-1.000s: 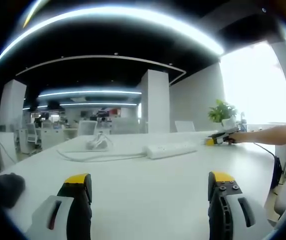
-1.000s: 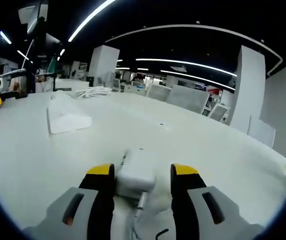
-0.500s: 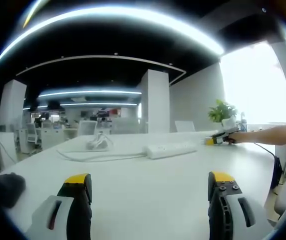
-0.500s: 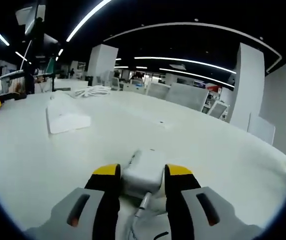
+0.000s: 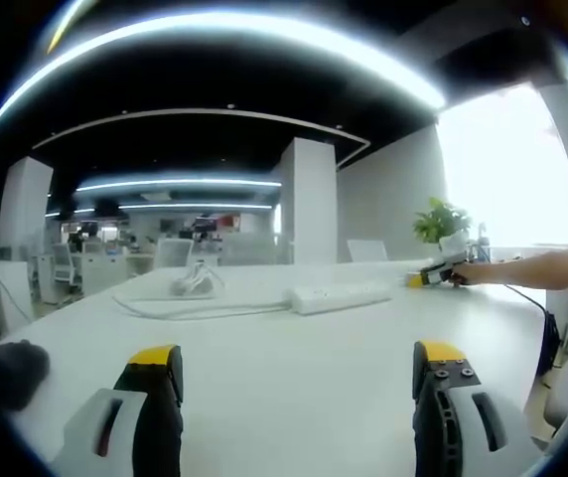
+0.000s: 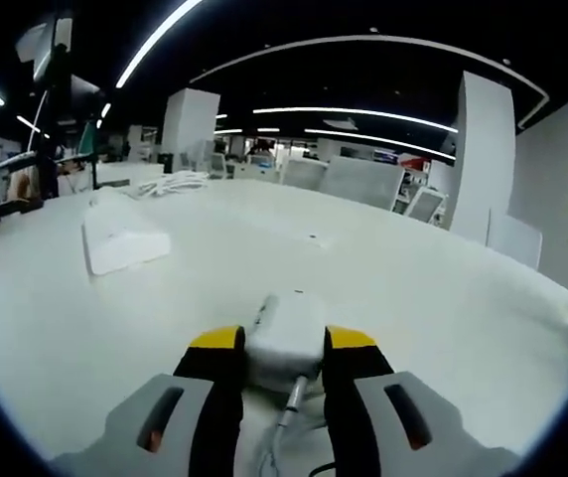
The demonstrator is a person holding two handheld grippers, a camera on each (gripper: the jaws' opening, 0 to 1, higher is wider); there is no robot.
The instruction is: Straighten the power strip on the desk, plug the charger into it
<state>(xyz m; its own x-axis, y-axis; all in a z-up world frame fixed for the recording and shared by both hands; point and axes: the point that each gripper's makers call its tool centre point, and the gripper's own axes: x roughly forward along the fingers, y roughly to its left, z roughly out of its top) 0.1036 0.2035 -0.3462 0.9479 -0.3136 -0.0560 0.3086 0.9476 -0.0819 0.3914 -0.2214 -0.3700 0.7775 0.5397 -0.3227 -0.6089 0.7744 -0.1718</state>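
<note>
Charger [image 6: 286,340] sits between my right gripper [image 6: 279,350] jaws, yellow tips pressed on both its sides — clamped on it. It's a white block, its cable running back toward me under the gripper. Can't tell whether it's resting on the desk [image 6: 433,298] or just off it.

Power strip [image 6: 117,238] is in the right gripper view up-left of the charger, well apart from it, lying flat on the white desk. A coil of white cable [image 6: 173,183] lies further back beyond it.

Left gripper [image 5: 299,373] is spread wide, nothing between the jaws, low over bare desk. In the left gripper view the power strip [image 5: 342,296] lies mid-desk, long side across the view, its cord [image 5: 195,311] trailing left to the cable coil [image 5: 193,283]. My right gripper [image 5: 431,277] shows at the desk's far right edge, with my hand [image 5: 460,271] on it, near a potted plant [image 5: 441,223]. A dark object [image 5: 18,370] lies at the left edge; can't make out what it is.
</note>
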